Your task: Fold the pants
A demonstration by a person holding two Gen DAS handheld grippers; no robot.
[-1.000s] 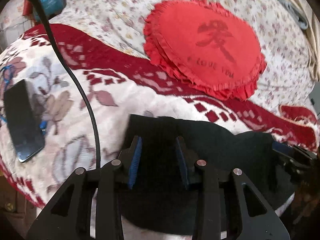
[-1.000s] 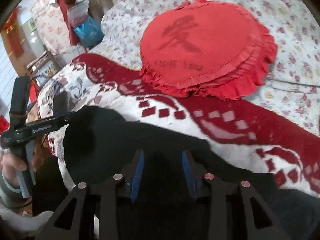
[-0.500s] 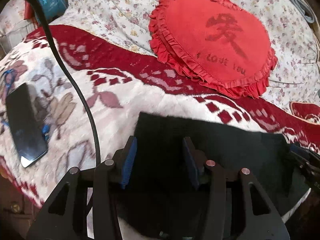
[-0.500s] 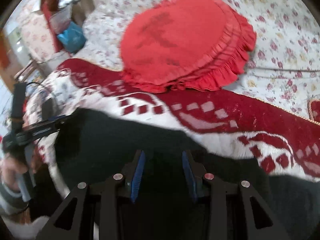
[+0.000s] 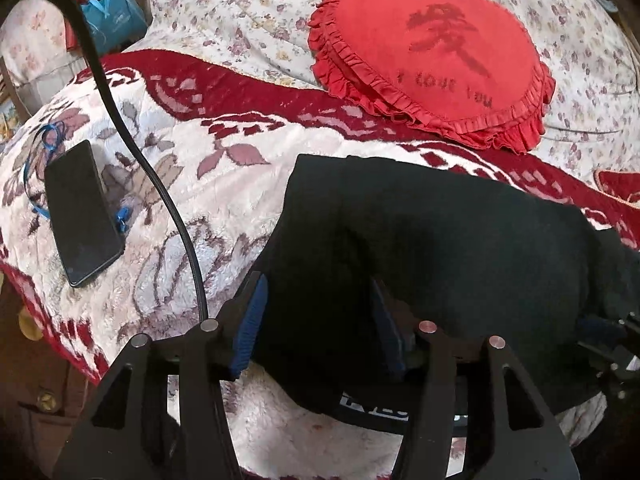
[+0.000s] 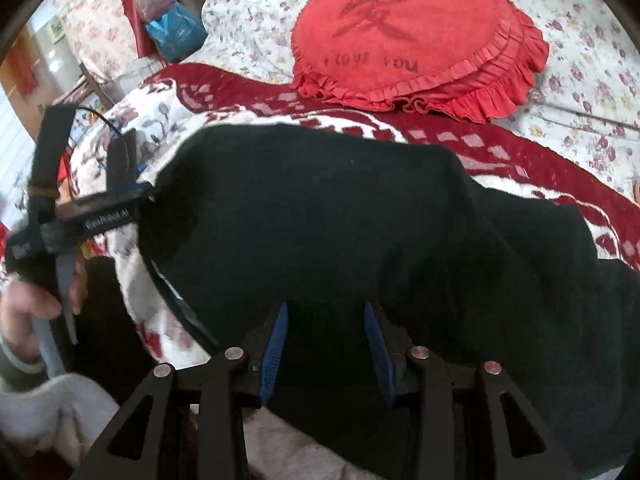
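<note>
Pants (image 5: 440,240), one black pair, lie on the bed's blanket (image 5: 224,184), long axis running side to side between both grippers. Left gripper (image 5: 316,320), jaws just widened, straddles the left end unclamped; right gripper (image 6: 324,340) stands parted over the cloth, grip unclear. One red cushion (image 5: 432,56); one phone (image 5: 80,212).

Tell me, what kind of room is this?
Probably a bedroom at home. The black pants lie on a fluffy red and white blanket spread over a flowery quilt, like a bed. A red heart-shaped cushion sits on it, and a phone rests nearby.
</note>
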